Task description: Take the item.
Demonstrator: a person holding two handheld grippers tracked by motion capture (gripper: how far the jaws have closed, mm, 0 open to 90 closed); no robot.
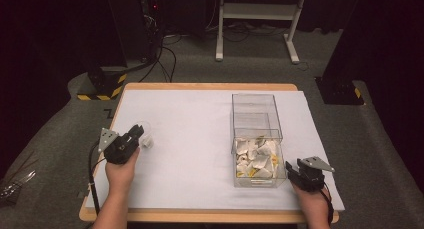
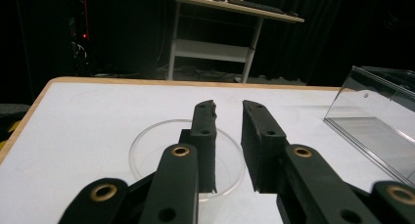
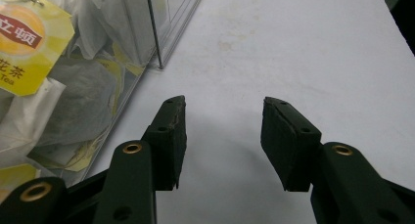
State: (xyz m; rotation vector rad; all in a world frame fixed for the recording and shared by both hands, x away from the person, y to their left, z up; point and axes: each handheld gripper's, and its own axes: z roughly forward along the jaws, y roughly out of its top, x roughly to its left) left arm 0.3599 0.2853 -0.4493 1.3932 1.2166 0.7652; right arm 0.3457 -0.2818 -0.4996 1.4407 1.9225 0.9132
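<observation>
Left gripper view, left tool (image 2: pixel 229 106) slightly parted and empty, clear round dish (image 2: pixel 147 145) just beneath its tips.

A shallow round dish of clear plastic (image 1: pixel 143 130) sat upright on the white table cover, toward nine o'clock on the table, near its left edge. A small white packet (image 1: pixel 146 142) lay just at the dish's six o'clock side; whether it touched the rim could not be told. In the left gripper view the dish (image 2: pixel 147 148) looked empty, its thin rim whole and its bottom flat on the cover.
</observation>
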